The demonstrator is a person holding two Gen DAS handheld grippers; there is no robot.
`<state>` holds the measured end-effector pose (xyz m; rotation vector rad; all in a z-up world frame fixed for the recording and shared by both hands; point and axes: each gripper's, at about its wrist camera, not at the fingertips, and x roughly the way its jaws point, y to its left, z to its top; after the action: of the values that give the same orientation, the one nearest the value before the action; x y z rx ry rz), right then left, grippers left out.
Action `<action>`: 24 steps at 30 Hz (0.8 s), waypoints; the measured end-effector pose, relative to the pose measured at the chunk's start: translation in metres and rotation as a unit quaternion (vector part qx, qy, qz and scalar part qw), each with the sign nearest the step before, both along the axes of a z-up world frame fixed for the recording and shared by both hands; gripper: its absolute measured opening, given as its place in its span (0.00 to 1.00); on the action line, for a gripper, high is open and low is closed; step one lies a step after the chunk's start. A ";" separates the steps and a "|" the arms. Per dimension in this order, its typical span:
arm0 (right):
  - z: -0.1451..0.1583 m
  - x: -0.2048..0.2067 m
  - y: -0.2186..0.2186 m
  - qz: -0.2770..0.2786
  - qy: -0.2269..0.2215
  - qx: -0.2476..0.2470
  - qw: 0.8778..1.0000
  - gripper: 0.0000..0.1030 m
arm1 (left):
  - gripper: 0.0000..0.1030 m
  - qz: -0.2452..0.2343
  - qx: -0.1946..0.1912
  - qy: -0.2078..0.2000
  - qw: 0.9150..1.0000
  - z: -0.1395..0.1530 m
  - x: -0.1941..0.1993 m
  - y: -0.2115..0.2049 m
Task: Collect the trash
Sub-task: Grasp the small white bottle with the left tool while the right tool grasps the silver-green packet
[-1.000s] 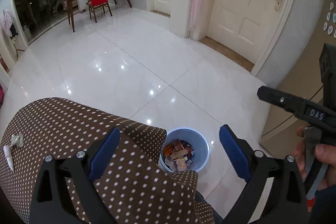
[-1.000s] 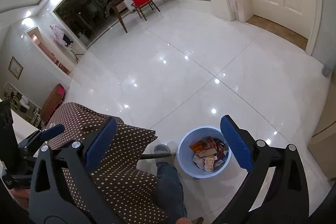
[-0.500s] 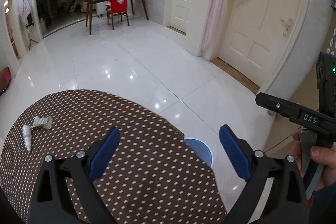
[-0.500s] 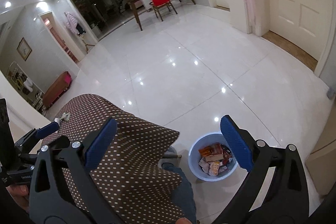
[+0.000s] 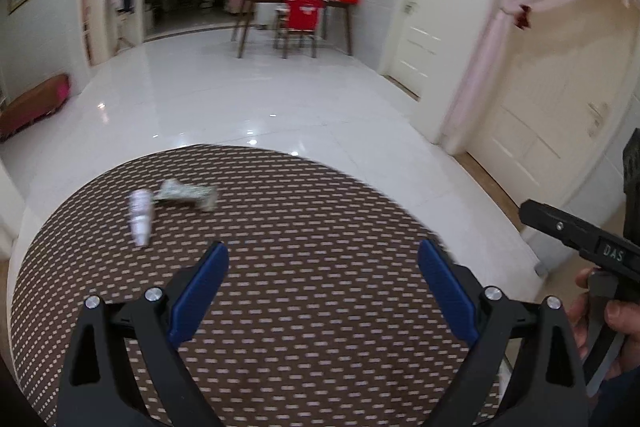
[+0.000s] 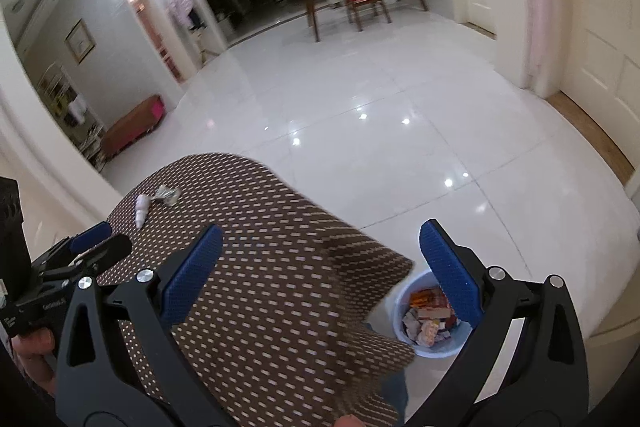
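Note:
A round table with a brown dotted cloth (image 5: 320,307) fills the lower left wrist view. On its far left lie a small white tube (image 5: 140,215) and a crumpled silvery wrapper (image 5: 186,193), touching each other. My left gripper (image 5: 322,267) hangs open above the cloth, nearer than both pieces, holding nothing. In the right wrist view the tube (image 6: 141,211) and wrapper (image 6: 168,195) sit far left on the cloth (image 6: 260,267). My right gripper (image 6: 320,247) is open and empty over the table's right edge. A pale blue bin (image 6: 430,323) full of wrappers stands on the floor below it.
Glossy white tile floor (image 5: 260,99) stretches ahead to a wooden table with a red-covered chair (image 5: 302,15). White doors (image 5: 560,107) and a pink curtain line the right wall. A low brown bench (image 5: 34,103) stands at the left. A trouser leg (image 6: 390,391) shows beside the bin.
Both cameras have tilted up and swung left. The tabletop now fills the left view, the bin has dropped out of it, and the tube and wrapper have come nearer the centre.

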<state>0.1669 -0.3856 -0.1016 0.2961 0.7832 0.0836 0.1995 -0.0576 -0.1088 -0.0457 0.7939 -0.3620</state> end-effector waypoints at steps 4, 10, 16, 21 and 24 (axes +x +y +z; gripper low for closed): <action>-0.005 0.021 0.037 0.038 0.006 -0.009 0.999 0.94 | 0.91 0.046 0.001 0.002 0.999 -0.008 0.011 0.039; -0.017 0.053 0.089 0.089 0.016 -0.025 0.996 0.94 | 0.91 0.113 0.007 0.016 0.993 -0.032 0.040 0.091; -0.035 0.081 0.120 0.112 0.031 -0.028 0.993 0.94 | 0.91 0.156 0.028 0.026 0.987 -0.059 0.083 0.118; -0.049 0.096 0.140 0.129 0.037 -0.035 0.990 0.94 | 0.75 0.142 0.039 0.044 0.988 -0.077 0.111 0.124; -0.054 0.108 0.152 0.146 0.037 -0.039 0.988 0.94 | 0.44 0.129 0.048 0.049 0.989 -0.082 0.122 0.125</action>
<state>0.2746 -0.2337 -0.1559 0.1087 0.8979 0.3185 0.3213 0.0674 -0.1911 -0.0767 0.8901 -0.0766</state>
